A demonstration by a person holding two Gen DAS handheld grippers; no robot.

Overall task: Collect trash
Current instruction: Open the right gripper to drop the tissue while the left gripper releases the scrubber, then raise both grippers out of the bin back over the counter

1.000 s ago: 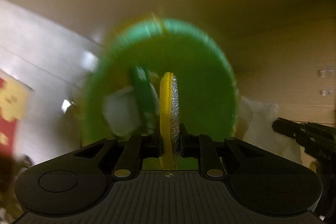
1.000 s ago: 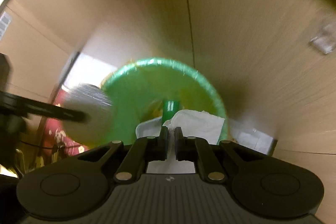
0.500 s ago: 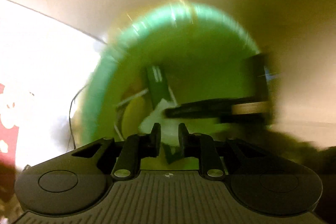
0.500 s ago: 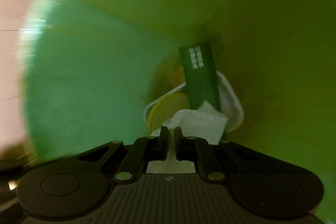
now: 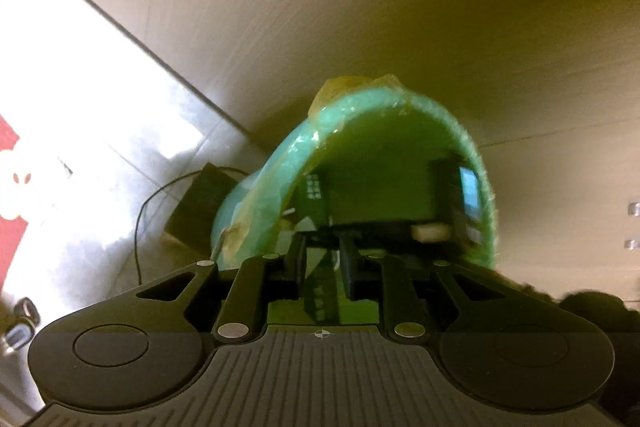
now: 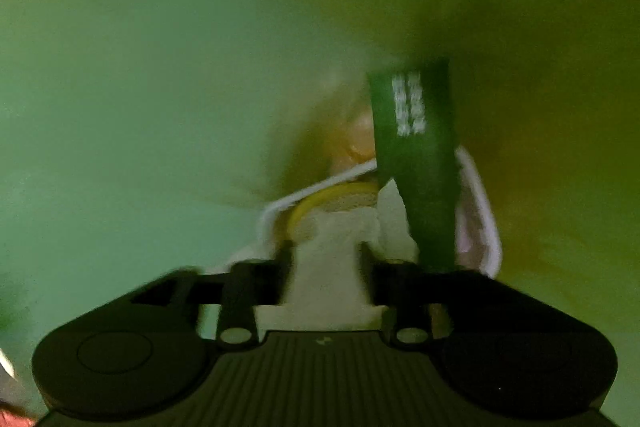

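Green bin (image 6: pixel 120 87) held right claw (image 6: pixel 329 259), jaws just opening around white tissue (image 6: pixel 332 267), left claw (image 5: pixel 323 267) parted, gripping nothing.

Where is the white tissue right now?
Right wrist view, low centre: the white tissue sits inside the green bin, between the opened right gripper fingers, beside the dark green packet.

My left hand-held gripper (image 5: pixel 322 267): matte black, ribbed top plate, twin round bosses, silver pivot screws, small crosshair mark. My right hand-held gripper (image 6: pixel 326 259) looks identical.
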